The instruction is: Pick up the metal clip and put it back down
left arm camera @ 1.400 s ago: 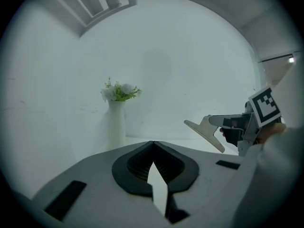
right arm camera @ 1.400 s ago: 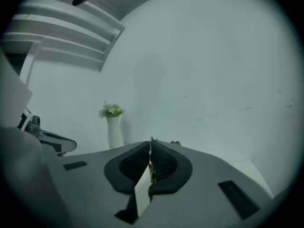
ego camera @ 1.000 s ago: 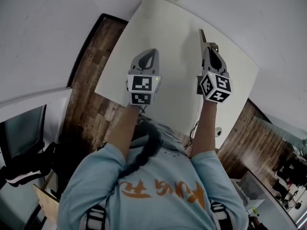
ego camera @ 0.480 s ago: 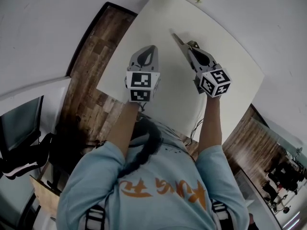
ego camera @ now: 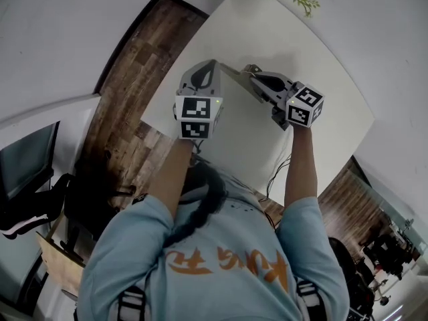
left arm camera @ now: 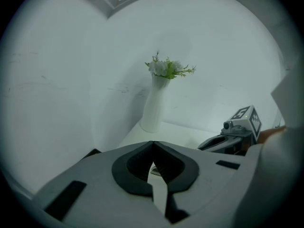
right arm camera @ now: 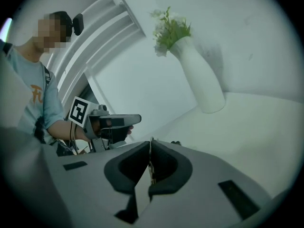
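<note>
Silver and thin like a flat strip, the metal clip [ego camera: 233, 74] is up in the air over the smooth white table [ego camera: 301, 52]. The right gripper [ego camera: 251, 77] has its jaws squeezed tight on it. The clip's free end sticks out close to the tip of the left gripper [ego camera: 212, 64]. Both arms reach out over the table. The right gripper turns sideways toward the left one. The left gripper's jaws are pressed together at the tips, and I see nothing pinched there. Both grippers are hard and grey with black pads. A tall white vase [left arm camera: 154, 106] stands behind.
</note>
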